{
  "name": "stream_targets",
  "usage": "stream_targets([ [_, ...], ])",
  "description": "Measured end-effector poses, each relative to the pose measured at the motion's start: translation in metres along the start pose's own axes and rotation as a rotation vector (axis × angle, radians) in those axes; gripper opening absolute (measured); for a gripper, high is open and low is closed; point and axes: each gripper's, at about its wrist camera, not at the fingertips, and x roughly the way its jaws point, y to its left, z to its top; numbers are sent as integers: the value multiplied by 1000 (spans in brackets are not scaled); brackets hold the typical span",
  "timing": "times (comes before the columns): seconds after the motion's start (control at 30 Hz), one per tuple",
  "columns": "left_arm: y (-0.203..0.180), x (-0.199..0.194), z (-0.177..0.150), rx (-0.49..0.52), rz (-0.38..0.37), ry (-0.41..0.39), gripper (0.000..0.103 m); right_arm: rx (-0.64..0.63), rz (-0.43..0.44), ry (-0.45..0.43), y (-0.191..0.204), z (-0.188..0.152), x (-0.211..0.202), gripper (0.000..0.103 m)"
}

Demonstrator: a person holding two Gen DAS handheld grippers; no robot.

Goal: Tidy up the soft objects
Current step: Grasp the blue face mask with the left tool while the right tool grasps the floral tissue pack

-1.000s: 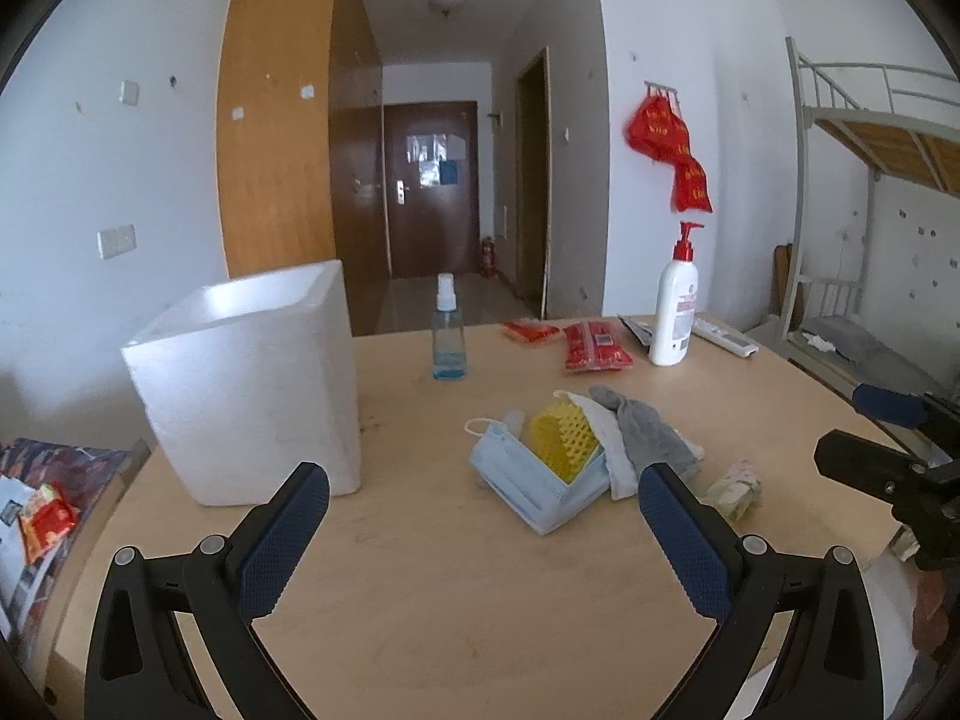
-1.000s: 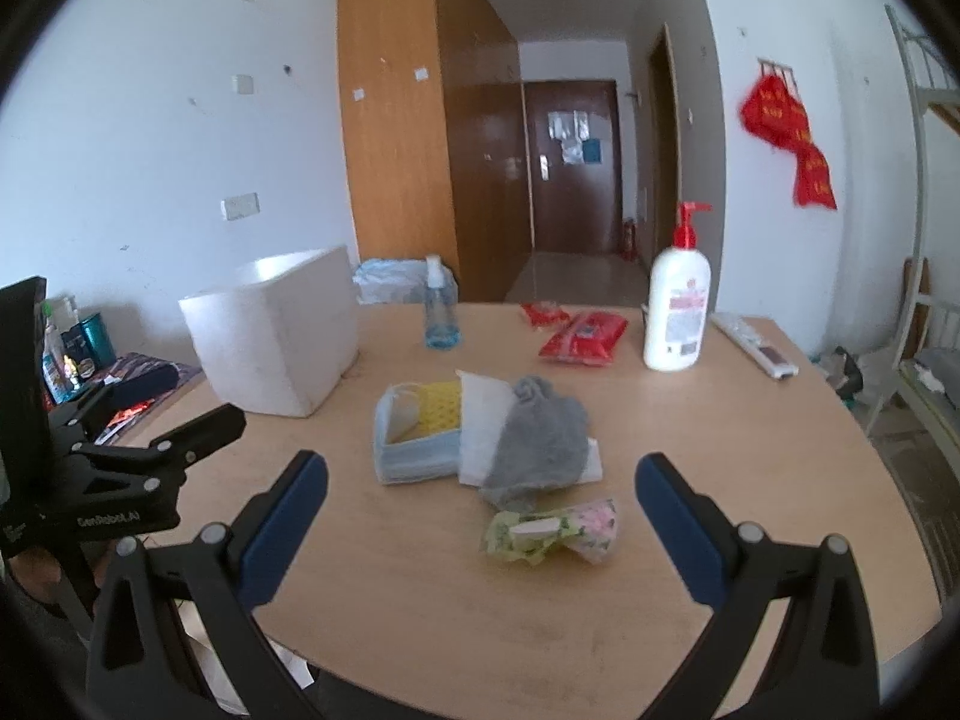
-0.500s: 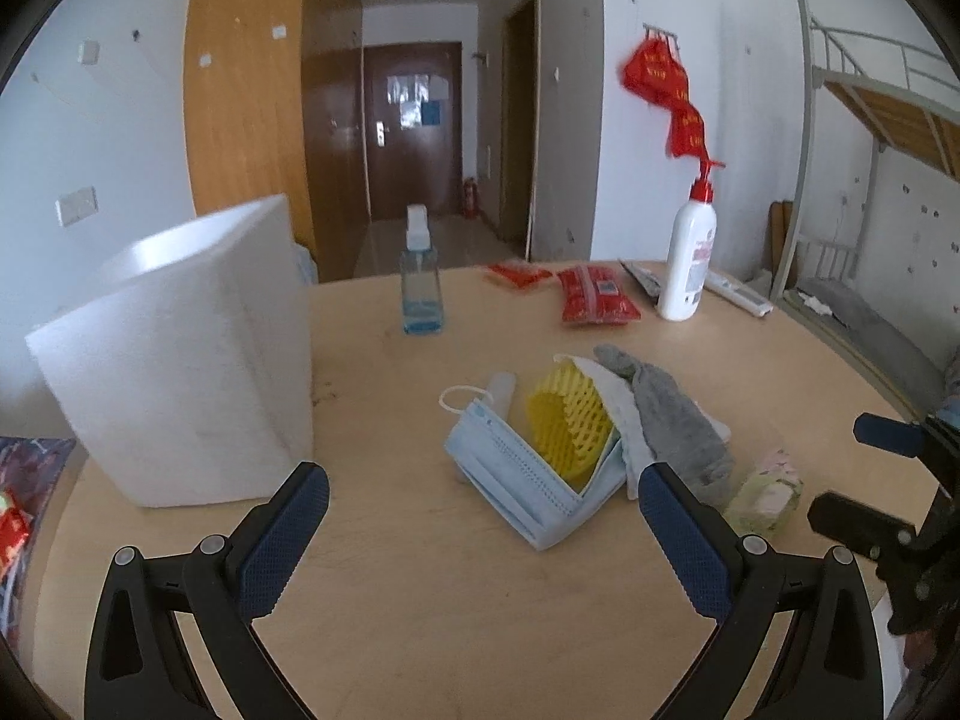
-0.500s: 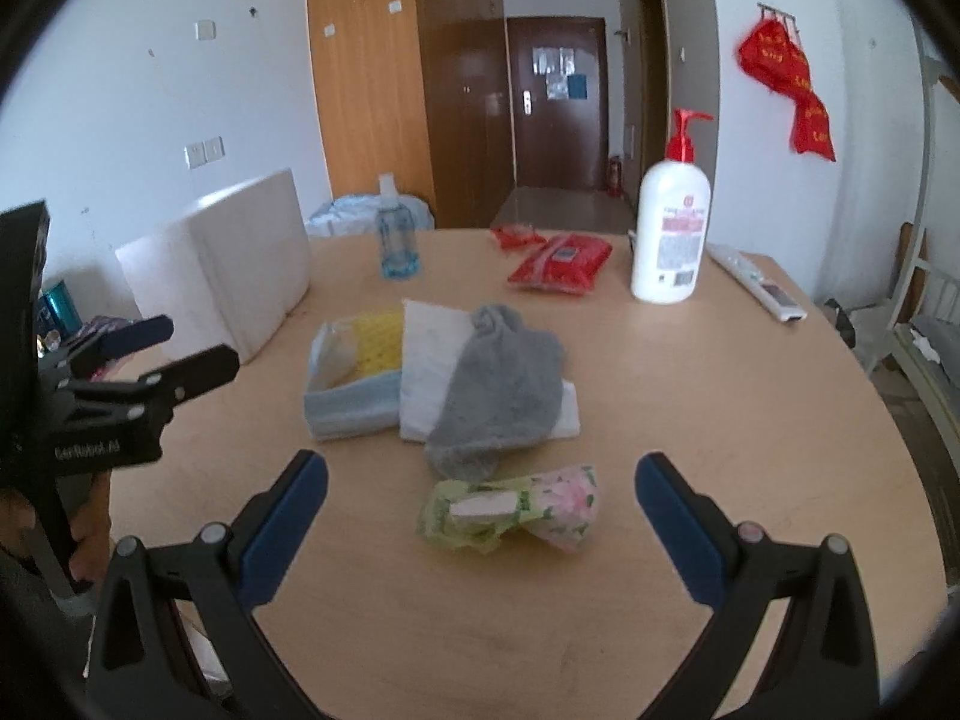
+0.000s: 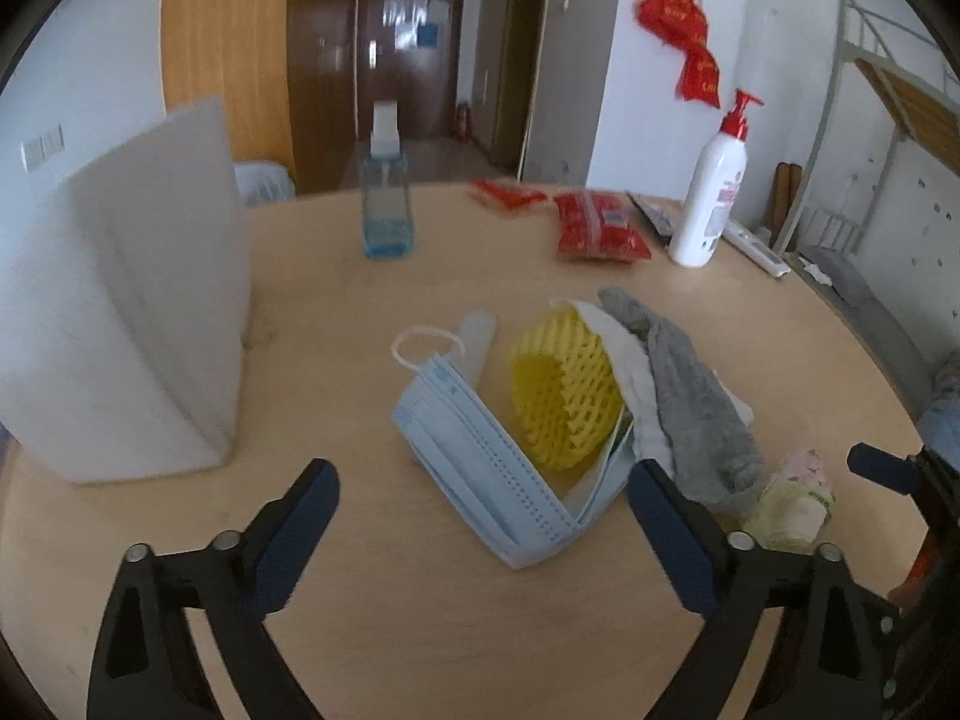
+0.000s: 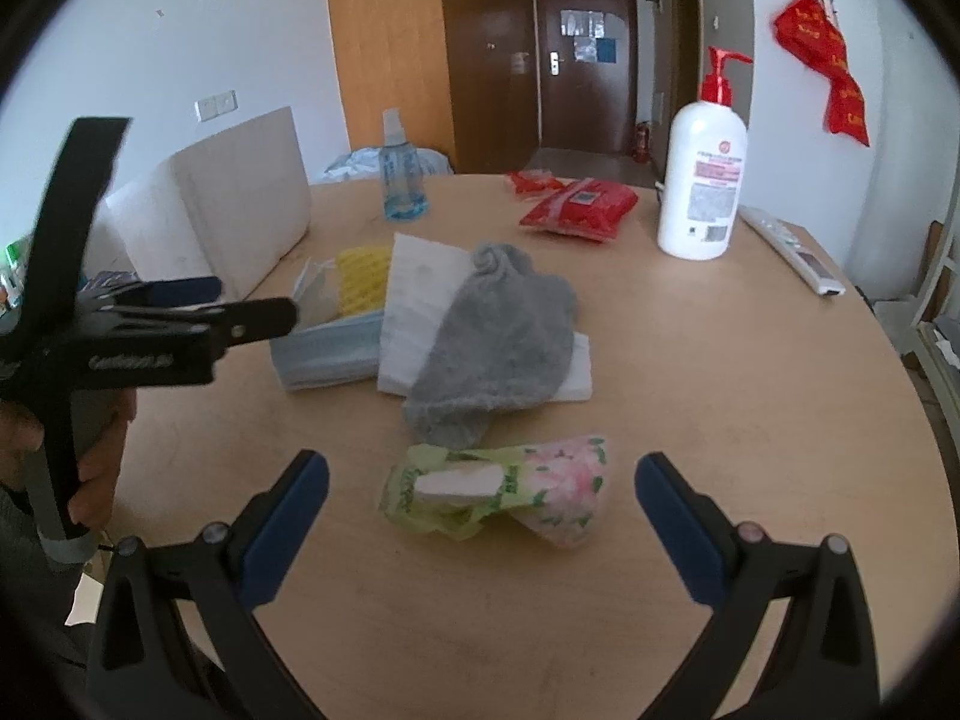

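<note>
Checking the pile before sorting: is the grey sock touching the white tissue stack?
Touching. The right wrist view shows the grey sock draped directly over the white tissue stack.

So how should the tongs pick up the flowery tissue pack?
Probably across the middle of the tissue pack, coming down from above and the near side. It lies flat and lengthwise between the right tongs, which are open and empty, so pinching its two short ends should squash it a bit and hold. Its crinkled green end looks loose, so avoid gripping only there.
</note>
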Motion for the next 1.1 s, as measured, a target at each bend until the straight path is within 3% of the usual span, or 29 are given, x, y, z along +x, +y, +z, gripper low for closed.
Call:
stream_targets([
  [0.2, -2, 20, -2, -30, -16, 84, 79, 3, 9, 6, -7, 1, 3, 102],
  [0.4, -3, 30, -8, -51, -29, 133, 52, 3, 10, 9, -11, 2, 6, 102],
  [0.5, -3, 32, -12, -59, -33, 148, 48, 5, 11, 16, -14, 2, 9, 102],
  [0.67, -3, 29, -14, -63, -38, 149, 30, 12, 10, 31, -18, 0, 12, 102],
  [0.97, -1, 23, -17, -63, -53, 149, 23, 15, 24, 54, -16, 0, 21, 102],
  [1.1, 0, 18, -16, -56, -63, 131, 22, 9, 22, 78, -13, -1, 29, 88],
])
